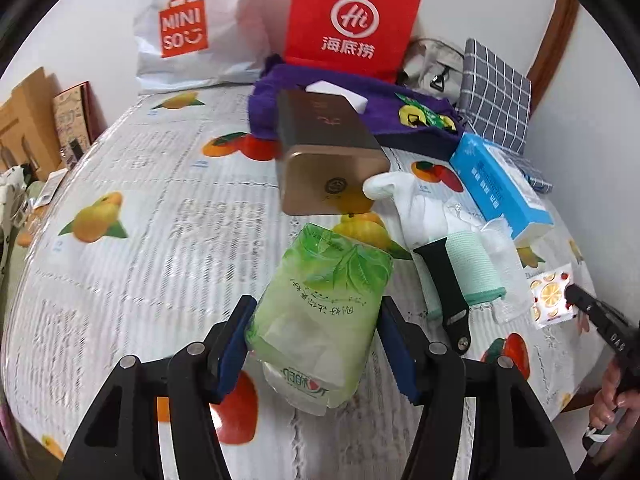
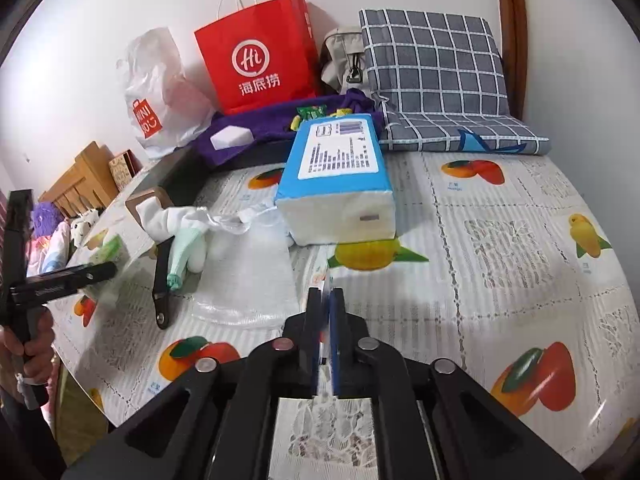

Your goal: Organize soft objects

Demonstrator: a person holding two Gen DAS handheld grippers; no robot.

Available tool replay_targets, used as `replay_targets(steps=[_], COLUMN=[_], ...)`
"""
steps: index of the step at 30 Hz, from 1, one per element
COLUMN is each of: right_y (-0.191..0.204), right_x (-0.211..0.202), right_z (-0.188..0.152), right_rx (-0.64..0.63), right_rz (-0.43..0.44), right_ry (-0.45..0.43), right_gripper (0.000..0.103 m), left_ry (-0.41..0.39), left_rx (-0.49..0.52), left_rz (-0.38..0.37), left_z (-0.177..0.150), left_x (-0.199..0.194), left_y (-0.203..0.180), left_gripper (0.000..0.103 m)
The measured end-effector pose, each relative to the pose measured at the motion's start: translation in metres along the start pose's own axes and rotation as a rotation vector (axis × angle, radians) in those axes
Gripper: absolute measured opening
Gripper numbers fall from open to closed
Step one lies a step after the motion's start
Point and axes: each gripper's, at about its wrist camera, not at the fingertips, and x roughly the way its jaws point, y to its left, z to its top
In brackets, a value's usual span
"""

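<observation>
Your left tool (image 1: 316, 344) grips the green tissue pack (image 1: 320, 312); your right tool (image 2: 328, 300) pinches a thin packet (image 1: 550, 298). Socks (image 1: 404, 200), blue tissue pack (image 2: 340, 184) remain scattered on the counter (image 2: 500, 240).

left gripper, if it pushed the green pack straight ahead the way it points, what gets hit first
Most likely the gold tin lying on the table beyond the green tissue pack that the left gripper holds. Depth is unclear; if the pack is carried high, it might pass over.

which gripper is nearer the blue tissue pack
Right. The right gripper sits just in front of the blue tissue pack, jaws pinching a thin packet. The left gripper, gripping the green tissue pack, is farther off.
</observation>
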Motion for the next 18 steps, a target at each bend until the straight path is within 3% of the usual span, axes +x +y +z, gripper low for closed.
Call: replay_targets(steps=[8, 10, 12, 14, 16, 18], right_y=[0.005, 0.006, 0.006, 0.009, 0.016, 0.024], right_x=[0.022, 0.027, 0.028, 0.025, 0.022, 0.027], right_z=[-0.014, -0.016, -0.018, -0.02, -0.023, -0.026], right_rx=[-0.028, -0.03, -0.025, -0.013, -0.015, -0.033], right_rz=[0.021, -0.009, -0.023, -0.005, 0.011, 0.001], right_ry=[0.091, 0.105, 0.111, 0.105, 0.083, 0.087], right_gripper=[0.008, 0.01, 0.024, 0.059, 0.069, 0.07], left_ry=[-0.019, -0.023, -0.023, -0.022, -0.015, -0.01], left_rx=[-0.005, -0.005, -0.004, -0.007, -0.013, -0.016], left_rz=[-0.011, -0.008, -0.016, -0.018, -0.024, -0.03], left_z=[-0.005, -0.005, -0.006, -0.007, -0.008, -0.008], left_x=[-0.018, -0.021, -0.023, -0.024, -0.022, -0.02], left_y=[0.0, -0.001, -0.001, -0.001, -0.001, -0.001], left_gripper=[0.059, 0.059, 0.059, 0.059, 0.059, 0.059])
